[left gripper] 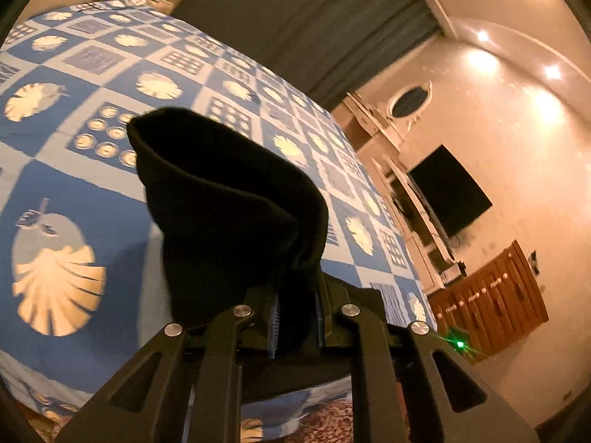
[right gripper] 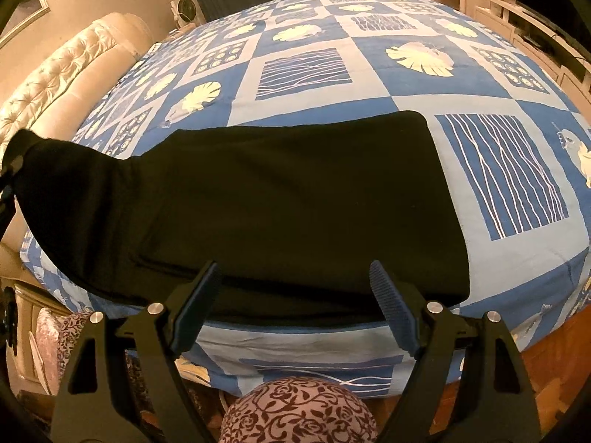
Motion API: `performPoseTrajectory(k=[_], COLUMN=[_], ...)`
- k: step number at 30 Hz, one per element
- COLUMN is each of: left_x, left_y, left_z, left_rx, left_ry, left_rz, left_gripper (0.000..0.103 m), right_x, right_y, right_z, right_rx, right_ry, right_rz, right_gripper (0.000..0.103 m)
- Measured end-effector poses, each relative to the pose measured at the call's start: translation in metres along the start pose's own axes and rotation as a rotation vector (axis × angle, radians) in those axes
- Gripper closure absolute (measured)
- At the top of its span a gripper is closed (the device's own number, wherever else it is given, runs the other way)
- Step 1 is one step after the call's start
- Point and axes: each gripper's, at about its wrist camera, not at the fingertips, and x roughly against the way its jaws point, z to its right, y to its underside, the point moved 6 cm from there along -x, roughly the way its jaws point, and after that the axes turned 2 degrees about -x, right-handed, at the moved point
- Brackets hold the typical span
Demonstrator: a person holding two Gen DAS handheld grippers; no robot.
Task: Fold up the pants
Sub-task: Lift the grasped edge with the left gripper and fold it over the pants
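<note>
1. The right gripper [right gripper: 291, 306] points forward and slightly down over the near edge of the bed [right gripper: 306, 343], its two black arms spread into a wide V.
2. Its fingers [right gripper: 393, 304] stand well apart with nothing between them; the ribbed blue pads face each other, their tips over the near hem of the black pants [right gripper: 280, 206]. Whether they touch the cloth cannot be told.
3. Below that gripper, nearest the lens, sits a rounded shape in a rose-patterned fabric [right gripper: 299, 411].
4. The left gripper [left gripper: 297, 317] is tilted so the room leans across its view, held above the bedspread.
5. Its fingers are drawn close together and clamp a bunch of the black pants [left gripper: 229, 214]; the cloth stands up out of the pinch in a curled, open-mouthed fold.
6. In the right wrist view the pants lie spread across the near half of the blue-and-white patterned bedspread [right gripper: 317, 70], their right end square and flat, their left end lifted off the bed toward the frame's left edge.
7. Beyond the pants the bedspread runs on bare to a tufted cream headboard [right gripper: 62, 77] at the left.
8. Farther off, the left wrist view shows a dark curtain [left gripper: 295, 29], a black television [left gripper: 448, 190] on the wall, a brown wooden chest of drawers [left gripper: 491, 302], and an oval mirror [left gripper: 409, 101].
</note>
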Motion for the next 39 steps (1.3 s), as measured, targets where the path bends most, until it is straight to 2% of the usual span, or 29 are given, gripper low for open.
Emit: performPoseTrajectory(k=[7, 20, 26, 34, 39], left_x=[-0.040, -0.103, -0.125, -0.156, -0.174], left_y=[0.008, 0.033, 0.046, 0.066, 0.080], left_z=[0.028, 0.061, 0.074, 0.079, 0.082], left_rx=[-0.025, -0.107, -0.128, -0.126, -0.131], left_ry=[0.003, -0.060, -0.064, -0.081, -0.099], left_rz=[-0.051, -0.144, -0.187, -0.238, -0.266], left_gripper=[0.088, 0.088, 0.088, 0.088, 0.088], right_x=[0.002, 0.009, 0.012, 0.014, 0.021], right_y=[-0.001, -0.002, -0.002, -0.004, -0.007], right_z=[0.002, 0.007, 0.012, 0.028, 0.044], right_rx=[-0.008, -0.025, -0.046, -0.120, -0.193], right_ry=[0.000, -0.019, -0.031, -0.052, -0.054], right_rz=[0.005, 0.015, 0.022, 0.025, 0.063], right_gripper=[0.021, 0.021, 0.021, 0.021, 0.020])
